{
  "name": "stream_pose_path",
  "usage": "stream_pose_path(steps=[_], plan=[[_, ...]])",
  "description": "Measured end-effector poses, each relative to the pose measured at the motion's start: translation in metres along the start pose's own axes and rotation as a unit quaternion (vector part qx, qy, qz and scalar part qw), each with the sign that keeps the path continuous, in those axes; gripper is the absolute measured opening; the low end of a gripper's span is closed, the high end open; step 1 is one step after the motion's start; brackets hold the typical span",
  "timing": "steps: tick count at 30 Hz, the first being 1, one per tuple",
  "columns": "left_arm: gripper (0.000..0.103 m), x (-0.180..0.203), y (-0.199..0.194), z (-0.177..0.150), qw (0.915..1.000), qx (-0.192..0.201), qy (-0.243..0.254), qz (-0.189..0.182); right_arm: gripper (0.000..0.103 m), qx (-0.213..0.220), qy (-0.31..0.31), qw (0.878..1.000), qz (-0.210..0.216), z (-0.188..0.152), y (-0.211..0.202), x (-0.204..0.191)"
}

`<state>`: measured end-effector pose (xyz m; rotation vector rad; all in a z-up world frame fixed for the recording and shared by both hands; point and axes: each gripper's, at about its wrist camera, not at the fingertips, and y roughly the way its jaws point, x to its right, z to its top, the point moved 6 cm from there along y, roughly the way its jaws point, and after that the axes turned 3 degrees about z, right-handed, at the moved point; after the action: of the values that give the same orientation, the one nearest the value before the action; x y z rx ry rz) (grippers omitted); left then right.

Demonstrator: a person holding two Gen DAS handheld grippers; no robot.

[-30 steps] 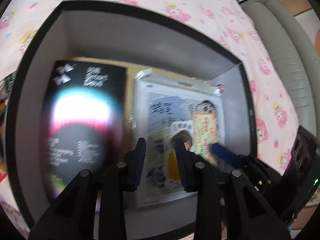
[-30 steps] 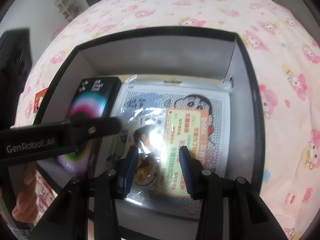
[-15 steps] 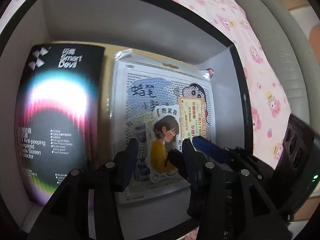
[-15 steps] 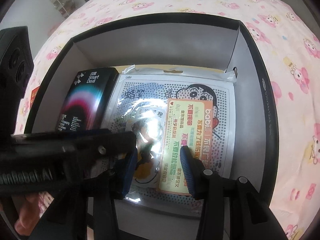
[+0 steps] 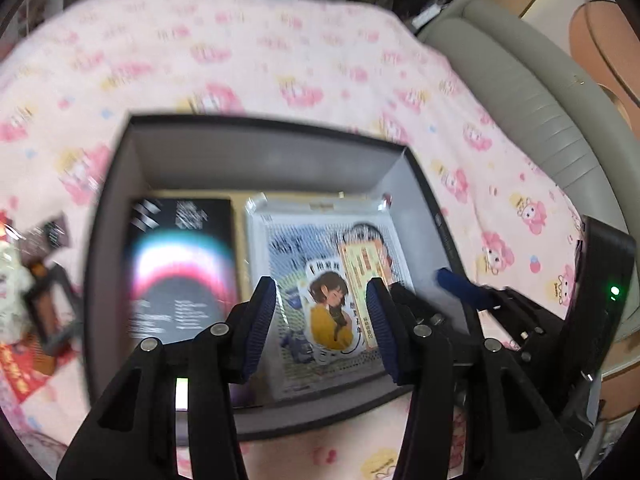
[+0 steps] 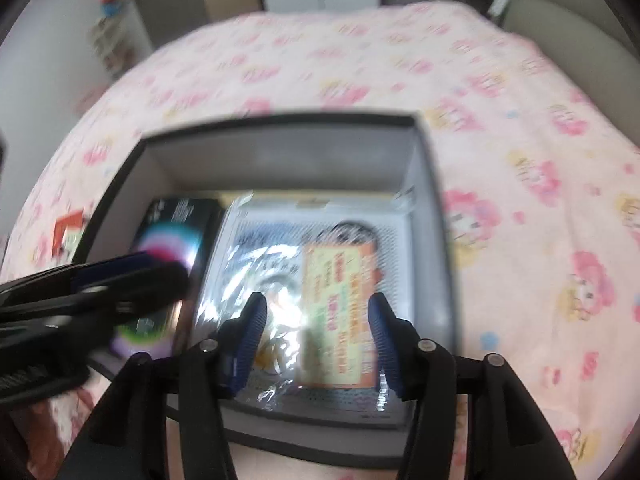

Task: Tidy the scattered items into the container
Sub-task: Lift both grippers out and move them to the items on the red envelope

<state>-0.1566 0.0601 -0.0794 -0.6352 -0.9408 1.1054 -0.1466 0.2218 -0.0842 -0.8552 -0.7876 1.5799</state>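
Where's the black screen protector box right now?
In both wrist views the black screen protector box lies flat in the left half of the container, beside the cartoon sticker pack.

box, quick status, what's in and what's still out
Left gripper and right gripper open, empty, above the box. Black package and cartoon packet lie flat inside. Scattered items remain on the bedsheet left of it.

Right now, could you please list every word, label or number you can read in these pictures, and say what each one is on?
None can be read.
Black box: white print, blurred.
Plastic-wrapped packet: large characters, blurred.
Orange card: red and green print, blurred.
Sticker of a girl: caption too small.
Red packet outside the storage box: blurred.
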Motion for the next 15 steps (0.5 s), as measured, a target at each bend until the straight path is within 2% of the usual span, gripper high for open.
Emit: stream_pose_path(steps=[2,3,7,11,15], plan=[[0.055,0.017,0.009,0.009,0.9997,0.014,0.010,0.014,0.051,0.032,0.006,0.999,-0.041,0.003,-0.011,0.003],[0.055,0.016,-0.003,0.006,0.9994,0.022,0.015,0.021,0.052,0.042,0.011,0.998,-0.042,0.003,-0.018,0.004],[0.060,0.015,-0.030,-0.005,0.9985,0.038,0.031,0.025,0.056,0.059,0.048,0.997,-0.007,0.003,-0.039,-0.006],[0.061,0.011,-0.053,-0.014,0.9963,0.050,0.056,0.042,0.060,0.091,0.033,0.995,-0.017,-0.003,-0.053,-0.028],[0.062,0.003,-0.067,-0.024,0.9967,0.051,0.053,0.035,0.060,0.091,0.032,0.995,0.010,-0.012,-0.072,-0.048]])
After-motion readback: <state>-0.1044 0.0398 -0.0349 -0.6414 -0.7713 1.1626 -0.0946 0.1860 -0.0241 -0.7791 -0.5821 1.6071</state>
